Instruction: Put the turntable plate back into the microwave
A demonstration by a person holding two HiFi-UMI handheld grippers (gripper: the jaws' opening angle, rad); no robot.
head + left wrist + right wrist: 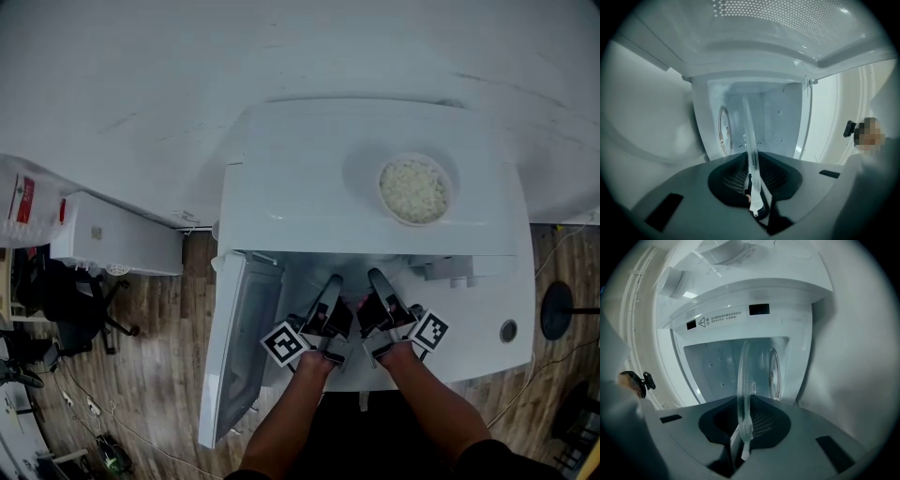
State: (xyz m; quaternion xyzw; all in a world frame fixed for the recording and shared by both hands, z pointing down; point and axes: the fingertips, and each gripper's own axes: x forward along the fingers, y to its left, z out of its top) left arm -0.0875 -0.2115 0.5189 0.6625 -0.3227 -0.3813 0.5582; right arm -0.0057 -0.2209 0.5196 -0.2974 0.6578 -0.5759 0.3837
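The clear glass turntable plate shows edge-on in both gripper views, reaching into the white microwave's cavity. My left gripper stands open, with the plate's rim between its jaws and a dark gap beside the rim. My right gripper is shut on the plate at its near rim. In the head view both grippers, left and right, point side by side into the microwave's mouth, whose top hides the plate. A round roller ring lies on the cavity floor beside the plate.
The microwave's door hangs open at the left. A bowl of rice stands on top of the microwave. A white box and a black chair are on the wooden floor to the left.
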